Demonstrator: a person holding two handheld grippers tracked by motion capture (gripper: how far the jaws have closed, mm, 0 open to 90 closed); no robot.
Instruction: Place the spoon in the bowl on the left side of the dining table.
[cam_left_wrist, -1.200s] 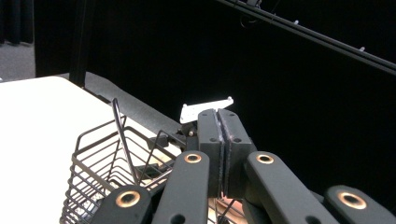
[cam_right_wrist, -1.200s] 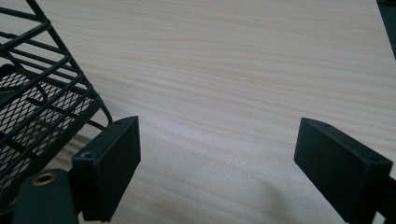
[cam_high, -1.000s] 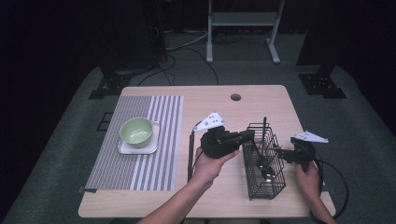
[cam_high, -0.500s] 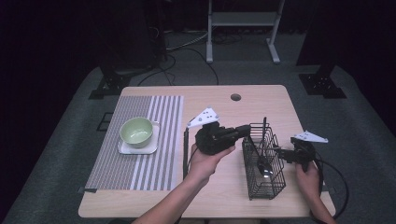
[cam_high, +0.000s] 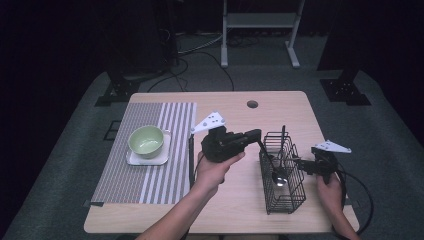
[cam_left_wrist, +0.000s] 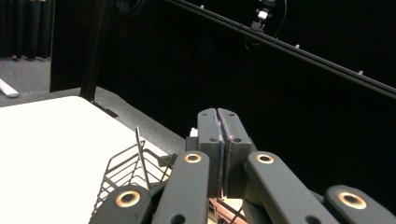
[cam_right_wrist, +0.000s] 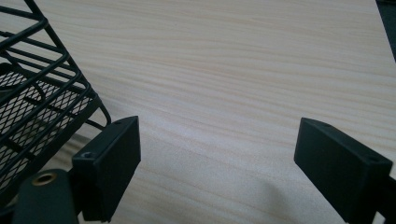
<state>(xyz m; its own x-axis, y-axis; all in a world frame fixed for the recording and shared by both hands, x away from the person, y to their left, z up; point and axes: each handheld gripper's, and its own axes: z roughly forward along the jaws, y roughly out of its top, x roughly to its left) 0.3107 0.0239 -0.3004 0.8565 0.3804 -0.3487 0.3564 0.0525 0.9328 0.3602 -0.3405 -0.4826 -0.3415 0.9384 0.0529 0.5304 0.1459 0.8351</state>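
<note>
The black wire basket (cam_high: 281, 172) sits toward the right side of the wooden table (cam_high: 240, 220), with a spoon (cam_high: 277, 176) lying inside it and a dark utensil handle sticking up at the back. The left gripper (cam_high: 256, 135) hangs just above the basket's left rim, jaws pressed tight together with nothing between them; the left gripper view (cam_left_wrist: 219, 135) shows the two pads flat against each other and the basket's wire rim (cam_left_wrist: 135, 161) below. The right gripper (cam_high: 300, 162) is parked just beside the basket's right wall, jaws spread wide and empty. In the right gripper view (cam_right_wrist: 217, 154) there's bare wood between the pads and the basket's mesh (cam_right_wrist: 32, 102) off to one side.

Room-wise: the strip between basket and right table edge is narrow and the right hand (cam_high: 331, 192) fills it. Lots of bare tabletop in the middle and along the far edge. On the left, a green bowl (cam_high: 146, 141) on a white square plate (cam_high: 134, 159) sits on a striped placemat (cam_high: 150, 172), well apart from the basket.

No readable labels or writing anywhere.
</note>
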